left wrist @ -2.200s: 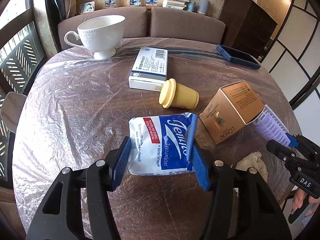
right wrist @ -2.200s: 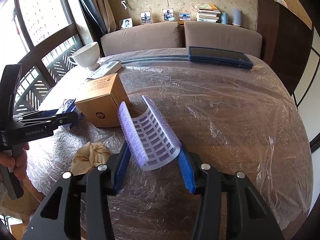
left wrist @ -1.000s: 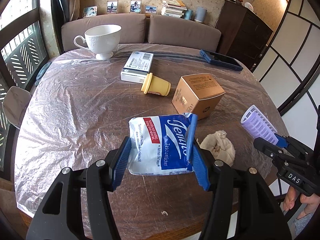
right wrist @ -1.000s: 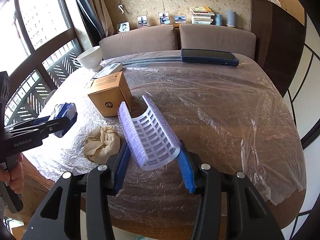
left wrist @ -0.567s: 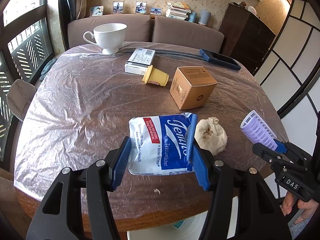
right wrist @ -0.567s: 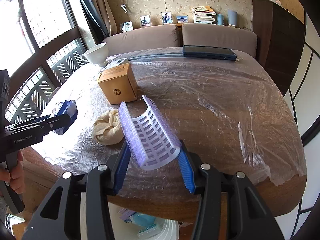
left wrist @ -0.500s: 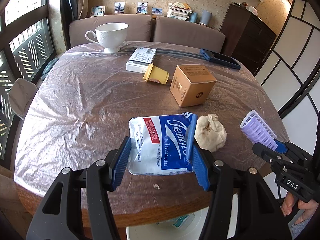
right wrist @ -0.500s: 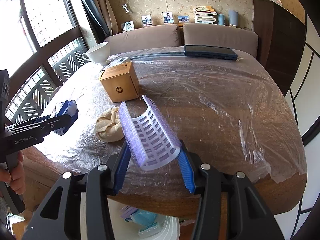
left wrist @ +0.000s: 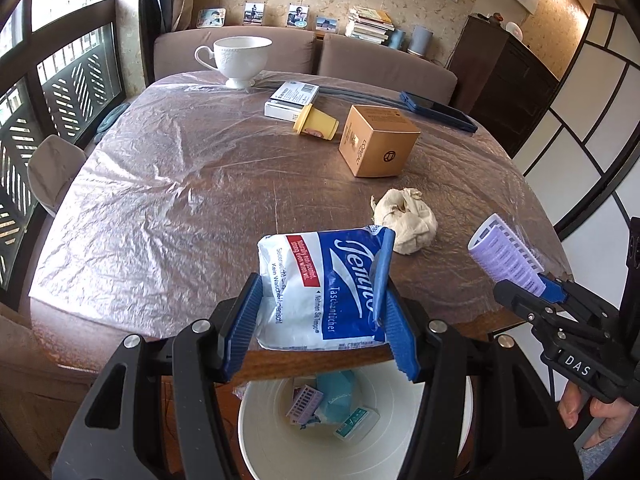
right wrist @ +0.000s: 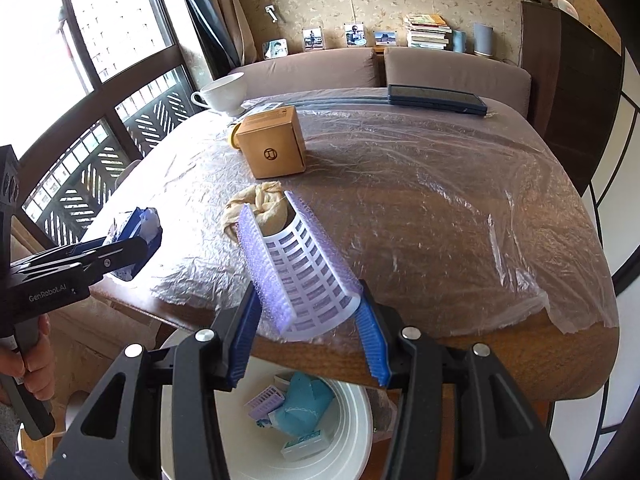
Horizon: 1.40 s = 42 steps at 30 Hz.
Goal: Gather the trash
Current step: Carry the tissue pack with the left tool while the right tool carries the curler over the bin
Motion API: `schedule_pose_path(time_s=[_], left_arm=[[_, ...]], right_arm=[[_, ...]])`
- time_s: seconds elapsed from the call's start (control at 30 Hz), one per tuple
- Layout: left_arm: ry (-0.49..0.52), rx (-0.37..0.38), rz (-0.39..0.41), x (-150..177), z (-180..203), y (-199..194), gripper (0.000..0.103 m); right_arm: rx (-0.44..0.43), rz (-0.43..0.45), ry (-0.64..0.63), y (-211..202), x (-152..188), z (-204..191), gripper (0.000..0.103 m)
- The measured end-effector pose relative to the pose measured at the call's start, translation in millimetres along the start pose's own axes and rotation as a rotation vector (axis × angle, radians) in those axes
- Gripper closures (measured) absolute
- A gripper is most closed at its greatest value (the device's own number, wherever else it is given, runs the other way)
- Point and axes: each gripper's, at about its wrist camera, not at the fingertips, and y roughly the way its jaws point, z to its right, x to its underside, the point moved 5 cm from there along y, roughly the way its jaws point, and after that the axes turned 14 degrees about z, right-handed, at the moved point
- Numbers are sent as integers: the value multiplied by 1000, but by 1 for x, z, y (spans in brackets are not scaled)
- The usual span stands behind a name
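The left gripper [left wrist: 320,316] has its jaws clamped on a blue-and-white tissue packet [left wrist: 320,288], held over the near edge of the tabletop [left wrist: 168,184]. The right gripper [right wrist: 306,320] has its jaws closed on a purple hair roller [right wrist: 298,264] at the same edge. Below both, a white bin [left wrist: 264,432] holds discarded bits. A crumpled tissue [left wrist: 406,218] lies near the near edge, a brown box [left wrist: 376,140] further back

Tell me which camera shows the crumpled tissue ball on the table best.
The left wrist view: the crumpled tissue ball lies whole and unobstructed on the table. In the right wrist view, the purple hair roller held in front hides part of it.
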Motion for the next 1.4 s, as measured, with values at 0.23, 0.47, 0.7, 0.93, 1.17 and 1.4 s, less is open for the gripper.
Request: schedule_pose_path(time_s=[0.23,0.47,0.7,0.93,1.17,1.4], left_arm=[[5,23,11,7,0,-13,44],[39,71,1,24,2,-34,44],[91,117,-26,50,4,-57,44],[118,155,-60,75,5,-71,44],[113,157,-84,89,5,-74,44],[102,141,-104,99,10,-69,44]], right_arm=[[13,8,-3,-15,9,-10,57],[45,7,29,-36,27,-27,57],[77,-4,61,-60,59,-49,57],[111,-26,90,-80,92,-64,57],[123,-62,83,-81,111,-67,57],[112,-101,49,-75,117,-65,57]])
